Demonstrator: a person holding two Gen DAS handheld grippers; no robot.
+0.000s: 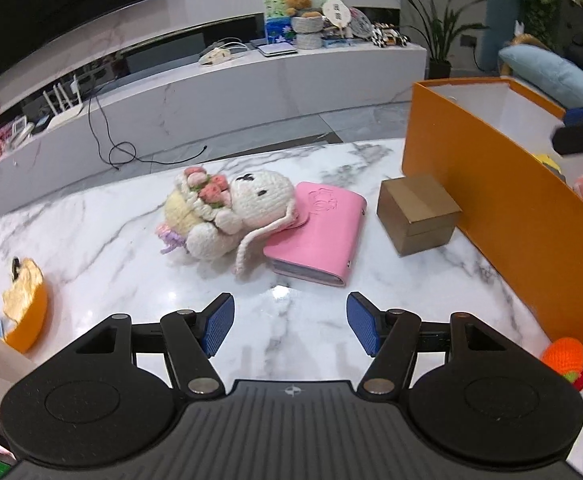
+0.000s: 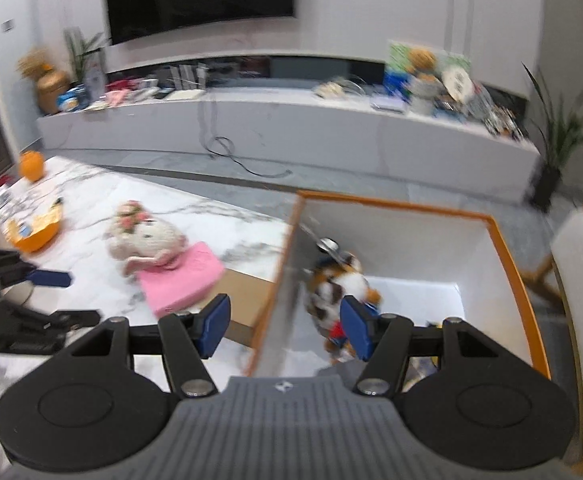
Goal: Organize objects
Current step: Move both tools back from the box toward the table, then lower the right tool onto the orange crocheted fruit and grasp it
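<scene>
**Left gripper lines up on the bunny**

The left gripper (image 1: 290, 325) hangs over the marble table (image 1: 91, 240) with its blue pads apart and nothing between them. Ahead of it lies the crocheted bunny (image 1: 227, 216), on its side, one ear draped over the pink wallet (image 1: 319, 236). A small cardboard box (image 1: 417, 214) sits just beside the orange bin (image 1: 471, 184).

The right gripper (image 2: 284, 326) sits above the bin's near wall, pads apart and empty; a plush toy (image 2: 337, 280) already lies inside the bin.

The likely step is picking up the bunny for the bin. It should go best with the pads closing across the soft body, not the ear or flowers, and lifting straight up so the wallet is not dragged along. The yarn will compress, so a firm squeeze seems wise.
</scene>
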